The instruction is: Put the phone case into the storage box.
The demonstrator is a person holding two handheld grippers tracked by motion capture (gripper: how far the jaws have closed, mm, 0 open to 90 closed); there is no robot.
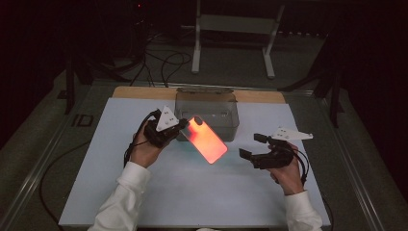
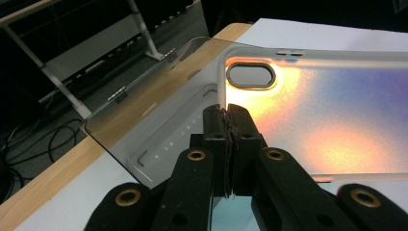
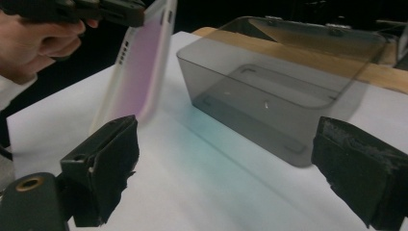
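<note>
Dark room, white surface (image 1: 144,192): left gripper (image 1: 182,124) fingers clenched on iridescent orange-pink translucent phone case (image 1: 208,140), held beside the smoky clear plastic box (image 1: 208,111). Right gripper (image 1: 254,146) fingers released, empty. Step looks like carry; next likely lowering the case into the box.

Own jaws: the right gripper (image 3: 226,163) stands wide apart, nothing between its black pads.
Ahead, left: a translucent phone case (image 3: 139,72) held tilted on edge above the white table (image 3: 216,192).
Far left, top: the left gripper (image 3: 122,12) clamps the case's upper end, a hand (image 3: 36,45) behind it.
Ahead, right: a smoky clear plastic box (image 3: 269,91), lid open, resting on the table.
</note>
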